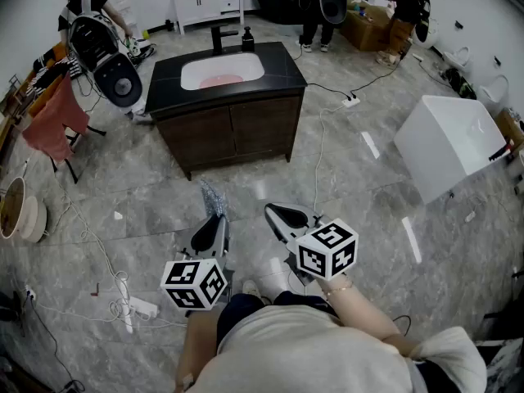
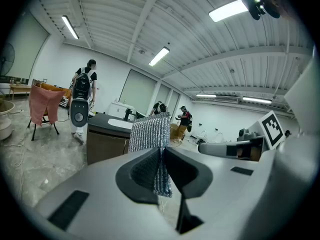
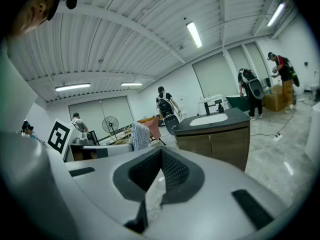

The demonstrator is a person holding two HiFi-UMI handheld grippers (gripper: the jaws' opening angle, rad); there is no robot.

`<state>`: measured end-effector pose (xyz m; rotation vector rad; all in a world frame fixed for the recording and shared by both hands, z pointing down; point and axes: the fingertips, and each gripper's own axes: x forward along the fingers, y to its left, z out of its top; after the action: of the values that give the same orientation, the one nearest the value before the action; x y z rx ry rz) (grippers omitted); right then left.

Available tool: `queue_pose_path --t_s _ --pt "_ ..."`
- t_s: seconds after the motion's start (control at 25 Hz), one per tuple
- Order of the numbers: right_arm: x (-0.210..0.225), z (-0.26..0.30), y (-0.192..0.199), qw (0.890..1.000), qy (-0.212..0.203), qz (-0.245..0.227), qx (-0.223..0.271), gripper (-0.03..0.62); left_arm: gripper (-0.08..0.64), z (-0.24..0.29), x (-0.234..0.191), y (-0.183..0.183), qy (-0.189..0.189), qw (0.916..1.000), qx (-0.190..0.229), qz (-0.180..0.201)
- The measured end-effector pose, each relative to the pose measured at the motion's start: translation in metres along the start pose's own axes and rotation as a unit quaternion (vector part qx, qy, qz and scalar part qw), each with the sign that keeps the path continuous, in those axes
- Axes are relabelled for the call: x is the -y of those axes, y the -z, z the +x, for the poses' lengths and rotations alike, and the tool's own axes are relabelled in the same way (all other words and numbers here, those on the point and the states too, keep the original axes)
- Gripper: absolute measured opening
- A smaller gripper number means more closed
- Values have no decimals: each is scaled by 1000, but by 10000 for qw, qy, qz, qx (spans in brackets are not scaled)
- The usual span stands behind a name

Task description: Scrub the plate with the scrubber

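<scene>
Left tool (image 2: 161, 153): clenched on silver mesh scrubber (image 2: 149, 133). Right tool (image 3: 160, 160): clenched, empty. Sink (image 1: 191, 71): well ahead of both tools; pink item (image 1: 221, 80) inside, possibly the plate. Progress: scrubber in hand, scrubbing not yet begun.

Plate (image 1: 219, 80) lies in the sink (image 1: 247, 65), faucet (image 1: 219, 38) behind.
</scene>
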<state>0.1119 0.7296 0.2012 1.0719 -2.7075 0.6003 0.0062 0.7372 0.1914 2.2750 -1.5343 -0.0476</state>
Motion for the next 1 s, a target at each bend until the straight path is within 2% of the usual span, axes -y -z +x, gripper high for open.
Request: queue_pose_path --t_s 0.32,0.56,0.68,0.8,1.0 --pt "9 3 -5 10000 -29 72 60 3 57 14 5 -4 138 9999 -13 56" --pt "2 9 -16 9980 -511 152 350 6 57 15 -10 -12 30 9998 172 2" --pt "14 16 -20 9989 -235 19 398 16 57 16 -21 -14 66 9999 146 37" --pt "24 26 -18 9993 51 -80 352 58 57 18 -34 -19 100 9998 176 75" --pt "26 39 -15 9990 316 -155 277 83 57 21 -49 -21 211 9997 154 29"
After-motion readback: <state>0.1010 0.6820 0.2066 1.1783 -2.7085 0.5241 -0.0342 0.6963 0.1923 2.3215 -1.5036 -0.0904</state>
